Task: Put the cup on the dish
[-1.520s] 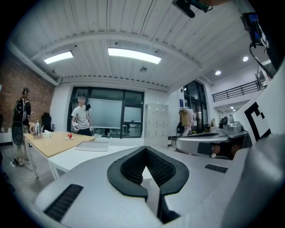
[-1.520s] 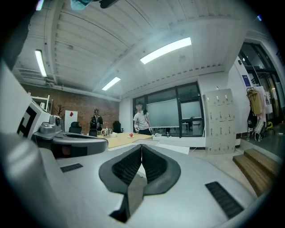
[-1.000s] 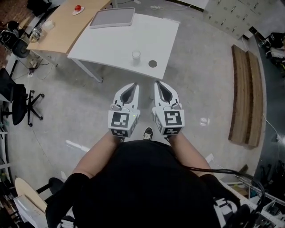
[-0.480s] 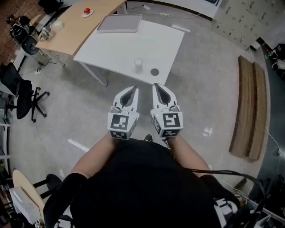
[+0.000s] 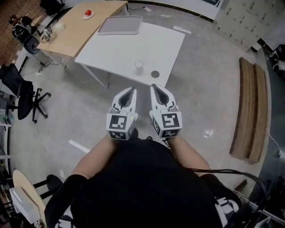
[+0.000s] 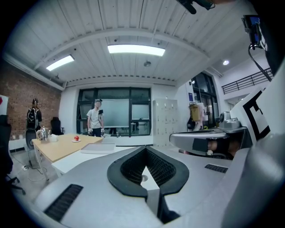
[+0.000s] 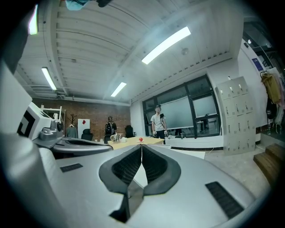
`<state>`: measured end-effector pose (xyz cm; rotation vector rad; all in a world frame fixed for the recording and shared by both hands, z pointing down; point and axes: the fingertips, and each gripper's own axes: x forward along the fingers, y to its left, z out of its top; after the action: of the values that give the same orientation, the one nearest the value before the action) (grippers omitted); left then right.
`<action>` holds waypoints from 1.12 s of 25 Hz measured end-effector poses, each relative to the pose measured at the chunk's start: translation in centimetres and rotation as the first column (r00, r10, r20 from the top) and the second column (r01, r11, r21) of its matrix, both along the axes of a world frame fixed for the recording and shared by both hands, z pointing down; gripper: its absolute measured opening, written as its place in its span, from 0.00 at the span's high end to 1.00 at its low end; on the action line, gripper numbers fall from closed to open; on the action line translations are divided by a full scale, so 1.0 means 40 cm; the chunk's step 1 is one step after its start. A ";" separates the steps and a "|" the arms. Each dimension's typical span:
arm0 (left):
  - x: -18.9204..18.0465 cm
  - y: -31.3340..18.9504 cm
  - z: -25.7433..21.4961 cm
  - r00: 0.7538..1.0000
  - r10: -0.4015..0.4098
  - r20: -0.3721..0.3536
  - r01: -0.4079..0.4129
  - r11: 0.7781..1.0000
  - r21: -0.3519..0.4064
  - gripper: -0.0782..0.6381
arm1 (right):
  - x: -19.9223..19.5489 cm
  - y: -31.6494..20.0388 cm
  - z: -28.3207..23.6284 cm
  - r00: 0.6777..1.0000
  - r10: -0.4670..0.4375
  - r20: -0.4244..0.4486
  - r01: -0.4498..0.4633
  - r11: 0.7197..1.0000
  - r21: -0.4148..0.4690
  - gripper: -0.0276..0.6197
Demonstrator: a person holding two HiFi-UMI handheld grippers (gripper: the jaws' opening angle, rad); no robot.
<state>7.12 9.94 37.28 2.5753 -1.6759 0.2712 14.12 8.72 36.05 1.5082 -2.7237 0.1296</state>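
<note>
A small pale cup (image 5: 139, 67) stands near the front edge of the white table (image 5: 116, 49). Just to its right lies the dish (image 5: 155, 74), a small dark round disc. My left gripper (image 5: 132, 89) and right gripper (image 5: 153, 86) are held side by side over the floor, short of the table's front edge, pointing at the cup and dish. Both are shut with nothing between the jaws. In the left gripper view the left gripper's (image 6: 145, 148) tips meet. The right gripper's (image 7: 141, 146) tips also meet in the right gripper view.
A grey tray (image 5: 120, 25) lies at the table's far side. A wooden table (image 5: 71, 31) with a red thing (image 5: 88, 13) adjoins at the left. An office chair (image 5: 24, 95) stands at the left, wooden planks (image 5: 250, 107) at the right. A person (image 6: 95, 118) stands far off.
The table with the cup and dish now lies closer to the gripper tips. The right gripper has edged forward a little. Both grippers stay shut.
</note>
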 end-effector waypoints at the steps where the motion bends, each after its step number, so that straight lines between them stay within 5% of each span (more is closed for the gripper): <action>1: -0.004 -0.003 0.005 1.000 -0.001 -0.005 0.001 1.000 -0.003 0.88 | -0.004 -0.002 0.002 1.000 -0.002 -0.006 0.002 1.000 0.002 0.94; 28: -0.118 -0.321 0.106 0.998 0.008 -0.064 -0.011 0.999 -0.053 0.88 | -0.092 -0.271 0.116 0.997 0.046 -0.066 -0.051 0.995 -0.080 0.94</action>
<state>2.39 -2.89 41.51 2.5266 -1.6130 0.2289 10.45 -2.13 40.69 1.5302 -2.6001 0.1886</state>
